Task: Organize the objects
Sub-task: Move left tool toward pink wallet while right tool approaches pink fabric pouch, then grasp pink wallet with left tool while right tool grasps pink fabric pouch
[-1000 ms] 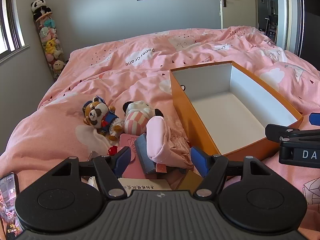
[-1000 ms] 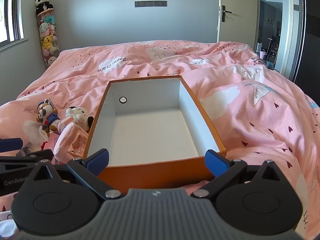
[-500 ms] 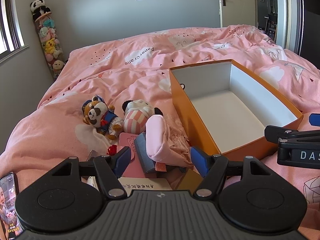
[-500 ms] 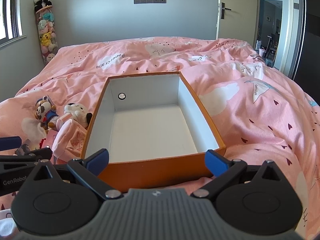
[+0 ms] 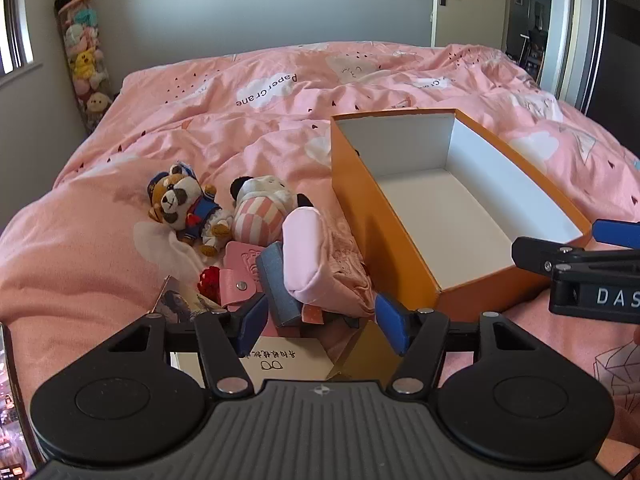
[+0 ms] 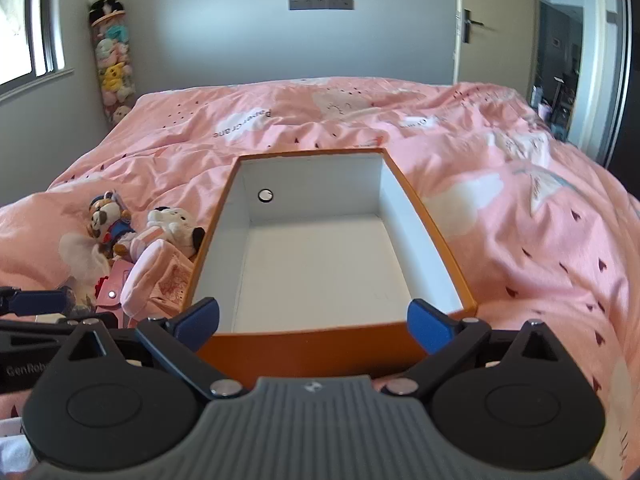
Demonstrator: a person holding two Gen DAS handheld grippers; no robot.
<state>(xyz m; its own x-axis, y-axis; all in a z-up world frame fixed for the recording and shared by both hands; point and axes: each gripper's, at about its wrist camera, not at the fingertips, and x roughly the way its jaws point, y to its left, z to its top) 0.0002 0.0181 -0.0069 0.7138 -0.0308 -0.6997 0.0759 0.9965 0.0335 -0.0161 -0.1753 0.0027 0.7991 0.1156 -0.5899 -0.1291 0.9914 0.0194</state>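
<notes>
On the pink bed, your left gripper (image 5: 322,322) hangs wide over the pouch (image 5: 306,254); right gripper (image 6: 314,326) wide, empty. Box (image 5: 404,240) sits right. Grip the pouch mid-body.

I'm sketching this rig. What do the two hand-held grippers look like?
Both match: the left hand-held gripper and the right hand-held gripper have black linkage arms with silver rivets, blue finger pads, round black discs and a ribbed grey centre plate. The right's side carries white lettering "DAS".
</notes>
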